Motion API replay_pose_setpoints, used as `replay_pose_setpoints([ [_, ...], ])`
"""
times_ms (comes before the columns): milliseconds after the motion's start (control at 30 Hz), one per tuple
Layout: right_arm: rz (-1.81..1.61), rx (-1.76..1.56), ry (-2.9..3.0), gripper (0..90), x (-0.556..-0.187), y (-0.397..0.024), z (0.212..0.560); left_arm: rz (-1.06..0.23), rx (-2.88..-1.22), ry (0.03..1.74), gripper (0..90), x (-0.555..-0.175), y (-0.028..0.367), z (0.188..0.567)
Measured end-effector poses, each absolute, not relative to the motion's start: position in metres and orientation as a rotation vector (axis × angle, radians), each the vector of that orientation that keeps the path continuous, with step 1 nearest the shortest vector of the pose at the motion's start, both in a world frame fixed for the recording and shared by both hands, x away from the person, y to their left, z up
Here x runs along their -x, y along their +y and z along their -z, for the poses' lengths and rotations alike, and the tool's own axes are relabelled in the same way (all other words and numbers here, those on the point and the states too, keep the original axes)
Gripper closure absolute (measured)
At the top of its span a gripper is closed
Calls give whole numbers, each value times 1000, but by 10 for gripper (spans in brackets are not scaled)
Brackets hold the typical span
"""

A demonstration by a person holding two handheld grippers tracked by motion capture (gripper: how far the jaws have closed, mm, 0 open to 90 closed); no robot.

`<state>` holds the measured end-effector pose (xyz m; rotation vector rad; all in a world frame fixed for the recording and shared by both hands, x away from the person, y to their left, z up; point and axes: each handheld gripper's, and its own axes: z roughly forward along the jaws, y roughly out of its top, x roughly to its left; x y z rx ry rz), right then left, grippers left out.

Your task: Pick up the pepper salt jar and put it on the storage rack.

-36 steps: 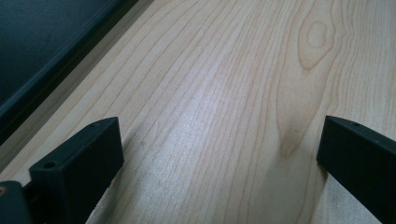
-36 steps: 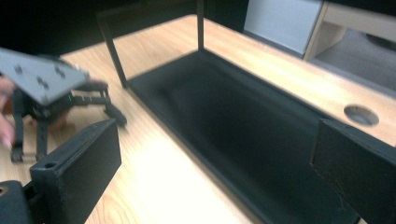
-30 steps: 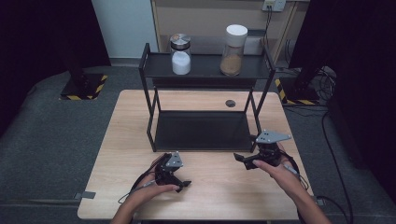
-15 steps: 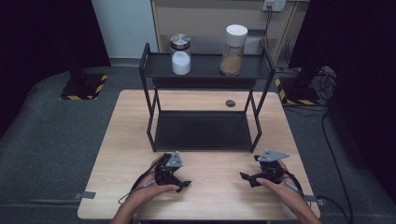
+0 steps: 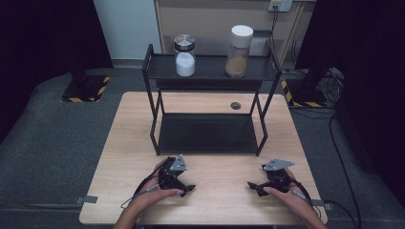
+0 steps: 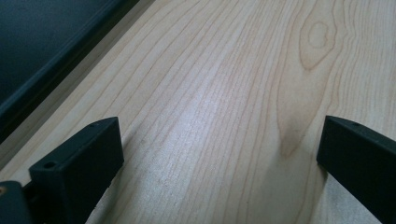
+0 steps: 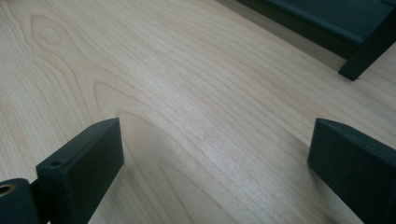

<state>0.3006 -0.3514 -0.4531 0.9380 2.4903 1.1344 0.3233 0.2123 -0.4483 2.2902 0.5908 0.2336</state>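
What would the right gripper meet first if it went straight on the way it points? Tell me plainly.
Most likely the bare wooden tabletop: the right gripper, open, tilts down at it with nothing between. The black rack's leg stands off to the side of that line, though depth is unclear.

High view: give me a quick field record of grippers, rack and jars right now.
left gripper: open, on table near front edge
right gripper: open, on table near front edge
table: light wood
rack: black, two shelves, beyond both grippers
jar with silver lid: top shelf, white contents
jar with white lid: top shelf, brown contents
lower shelf: bare
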Motion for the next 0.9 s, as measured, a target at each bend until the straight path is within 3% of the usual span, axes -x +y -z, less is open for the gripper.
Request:
replay_pose_setpoints([
  [900,-1066,-930,2500,13,-294,-340,451,-234,-2291,590,0,-323,212,448],
])
